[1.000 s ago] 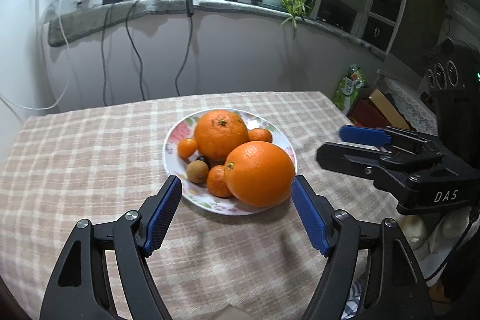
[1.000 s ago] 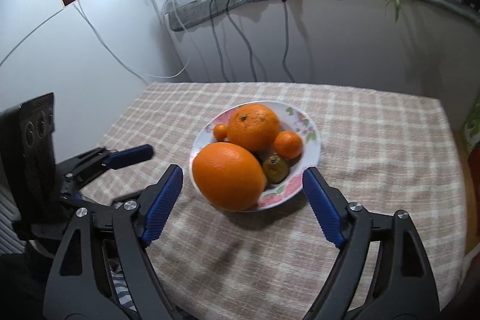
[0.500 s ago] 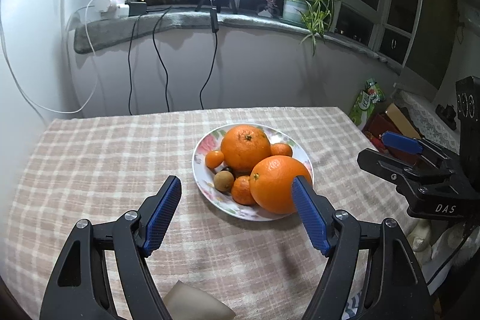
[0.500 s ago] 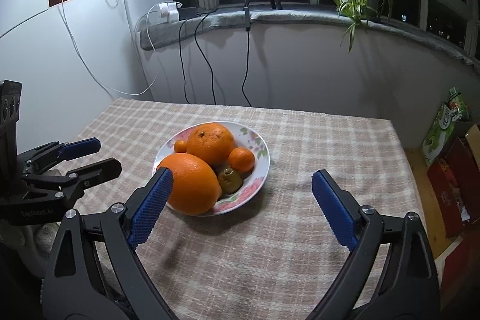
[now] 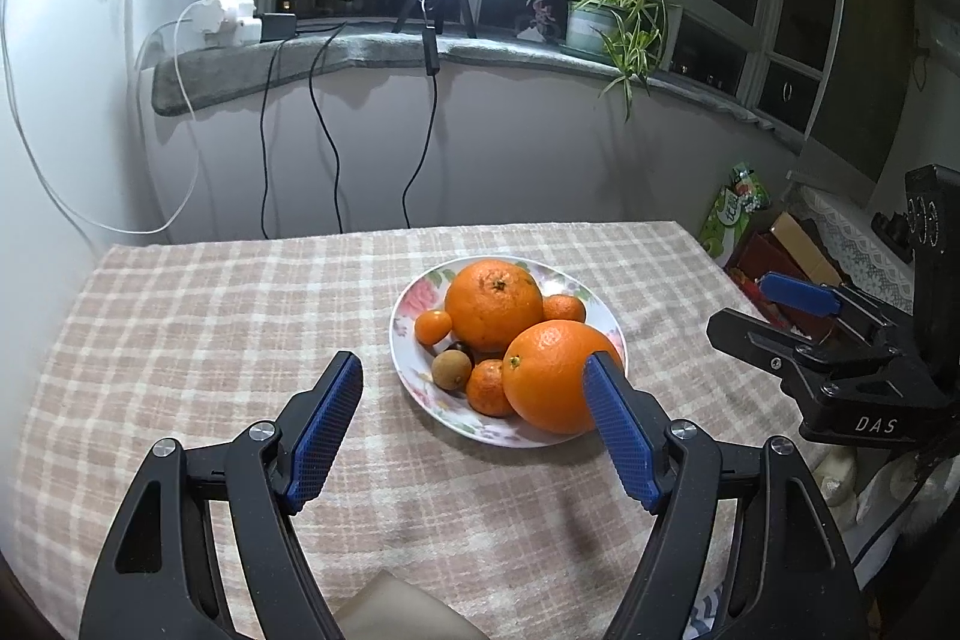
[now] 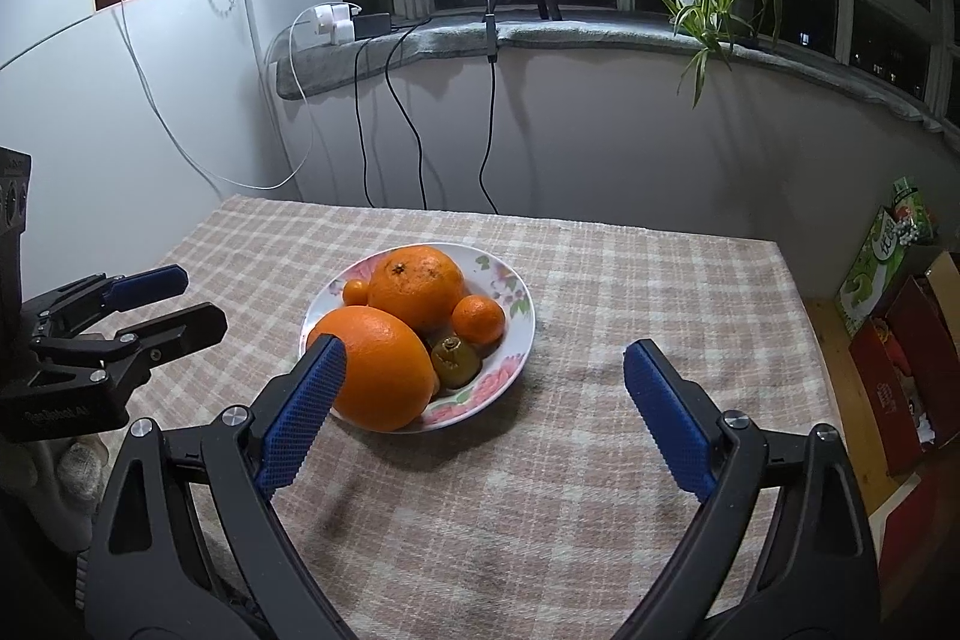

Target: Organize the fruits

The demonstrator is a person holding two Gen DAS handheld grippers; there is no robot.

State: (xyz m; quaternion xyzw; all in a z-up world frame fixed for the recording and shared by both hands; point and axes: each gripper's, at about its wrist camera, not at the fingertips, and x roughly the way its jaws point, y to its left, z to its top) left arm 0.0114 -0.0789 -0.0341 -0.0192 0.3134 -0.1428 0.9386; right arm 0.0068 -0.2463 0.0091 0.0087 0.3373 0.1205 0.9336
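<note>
My left gripper (image 5: 474, 430) is wide open w/ nothing in it. My right gripper (image 6: 480, 412) is wide open too and holds nothing – its jaws have just been opening more.

The fruit all sits on the round white plate with pink flowers (image 5: 414, 301), in the middle of the pink checked cloth table (image 5: 210, 328), just ahead of both grippers. The near big round orange (image 5: 549, 376) sits at the plate's front edge. It's a ball, so no long side to line up with. It looks about as close to both hands.

Count – 2 big oranges, near one & far big orange (image 5: 493, 303). 3 small orange mandarins (image 5: 433, 327). 1 small brown-green fruit (image 6: 456, 361).
</note>
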